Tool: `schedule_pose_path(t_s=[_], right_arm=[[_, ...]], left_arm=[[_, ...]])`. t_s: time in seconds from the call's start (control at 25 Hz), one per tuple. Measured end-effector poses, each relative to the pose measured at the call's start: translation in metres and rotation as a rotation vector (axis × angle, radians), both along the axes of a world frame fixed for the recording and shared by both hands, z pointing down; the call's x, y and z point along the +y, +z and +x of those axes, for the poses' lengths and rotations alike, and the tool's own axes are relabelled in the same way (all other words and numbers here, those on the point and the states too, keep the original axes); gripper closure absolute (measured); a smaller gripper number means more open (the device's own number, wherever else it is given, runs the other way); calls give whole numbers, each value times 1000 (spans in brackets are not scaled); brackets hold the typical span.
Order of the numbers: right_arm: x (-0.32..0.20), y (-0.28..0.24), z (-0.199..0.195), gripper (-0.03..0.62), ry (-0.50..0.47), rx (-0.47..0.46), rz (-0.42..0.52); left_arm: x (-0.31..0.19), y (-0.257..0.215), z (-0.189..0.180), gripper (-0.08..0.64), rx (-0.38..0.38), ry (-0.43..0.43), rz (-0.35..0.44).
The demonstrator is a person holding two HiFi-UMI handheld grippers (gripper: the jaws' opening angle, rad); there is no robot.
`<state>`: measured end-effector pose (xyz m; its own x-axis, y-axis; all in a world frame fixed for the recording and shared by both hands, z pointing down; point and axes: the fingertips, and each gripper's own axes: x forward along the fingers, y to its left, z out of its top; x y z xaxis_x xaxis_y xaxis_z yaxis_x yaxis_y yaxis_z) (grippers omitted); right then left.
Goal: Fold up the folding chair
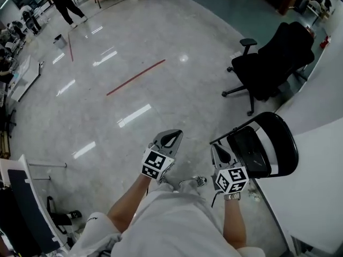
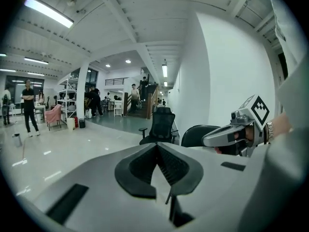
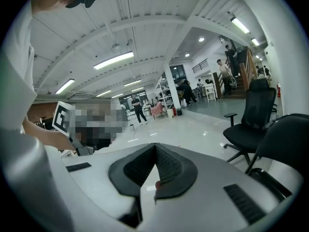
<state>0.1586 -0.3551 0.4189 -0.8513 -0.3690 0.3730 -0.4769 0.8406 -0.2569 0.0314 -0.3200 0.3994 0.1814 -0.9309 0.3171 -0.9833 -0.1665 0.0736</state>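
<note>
Left gripper (image 1: 171,137) and right gripper (image 1: 219,152) both have jaws together on nothing. The black folding chair (image 1: 266,143) stands lower right, just beside the right gripper, by the white desk (image 1: 320,182).

Glossy floor (image 1: 161,36), folding chair (image 1: 262,143), office chair (image 1: 273,63)

The left gripper (image 1: 170,139) and the right gripper (image 1: 221,153) have light grey shells with black ribbed pads (image 2: 140,168), and each carries a cube (image 1: 156,164) patterned in black and white squares. The folding chair (image 1: 251,150) is glossy black with a pale band that may be only a reflection; the office chair (image 1: 273,58) is matt black. The floor (image 1: 187,100) is pale grey and glossy, crossed by a red line (image 1: 135,77).
</note>
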Motion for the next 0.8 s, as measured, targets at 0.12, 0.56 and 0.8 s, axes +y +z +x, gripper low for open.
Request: schedule_pose_path(t_s=[0.12, 0.56, 0.8], right_arm=[[29, -10, -38, 587, -29, -23, 12], [136, -36, -143, 586, -168, -60, 64], [179, -46, -196, 588, -255, -98, 80]], left_arm=[[33, -4, -28, 548, 12, -48, 21], [150, -21, -111, 548, 34, -205, 92], [209, -26, -158, 549, 28, -338, 113]])
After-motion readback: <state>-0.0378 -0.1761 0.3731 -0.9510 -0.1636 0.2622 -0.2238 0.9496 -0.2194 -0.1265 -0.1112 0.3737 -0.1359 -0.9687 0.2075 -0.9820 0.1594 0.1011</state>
